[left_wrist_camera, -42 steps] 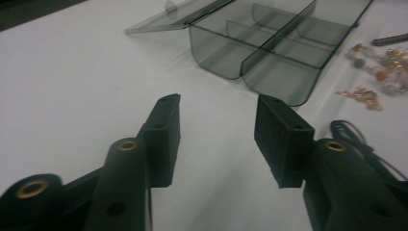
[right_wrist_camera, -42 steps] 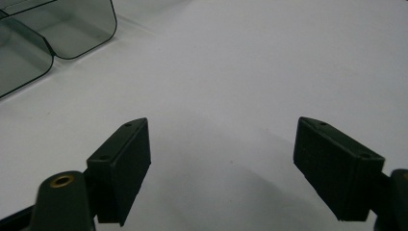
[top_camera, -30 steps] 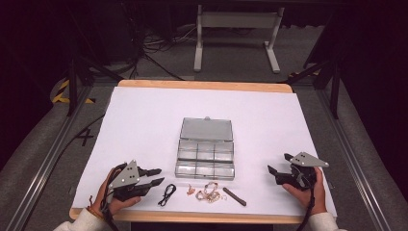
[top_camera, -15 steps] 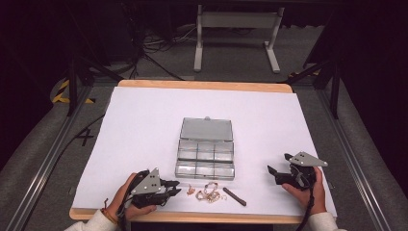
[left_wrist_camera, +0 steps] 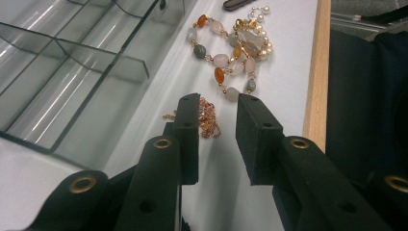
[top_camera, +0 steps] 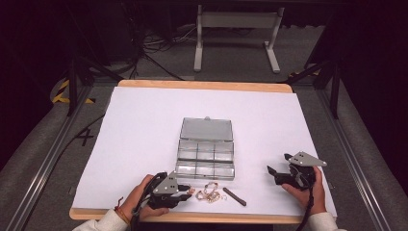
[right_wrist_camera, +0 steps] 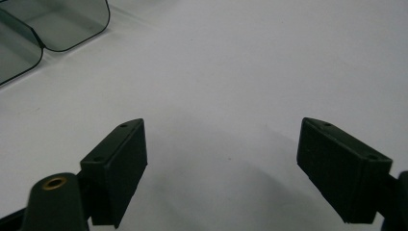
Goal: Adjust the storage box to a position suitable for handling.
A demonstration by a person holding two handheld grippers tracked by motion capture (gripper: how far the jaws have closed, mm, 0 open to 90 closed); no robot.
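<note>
high view: left gripper (top_camera: 188, 192) at 9 o'clock of bead pile, front of clear plastic compartment box (top_camera: 206, 149); right gripper (top_camera: 275, 174) idle | left gripper view: jaws narrowly apart, just reopening, straddling thin rose-gold chain (left_wrist_camera: 208, 118), unpinched; limp, light, snag-prone, so pinch the bunched heap; pastel stone bead bracelet (left_wrist_camera: 230, 53) at 12 | right gripper view: jaws wide apart over white paper (right_wrist_camera: 250, 72)

looks like a lab recording bay from my feed, not a home or shop: i see a wooden table (top_camera: 202, 85) under a white sheet (top_camera: 144, 130), set in a dark room with black surroundings. grey carpet floor (top_camera: 43, 144), metal rails (top_camera: 53, 154) along both sides, loose cables (top_camera: 154, 45) behind, a grey metal stand (top_camera: 235, 33) at the back and yellow-black hazard tape (top_camera: 62, 91) on the floor all say test setup.
</note>
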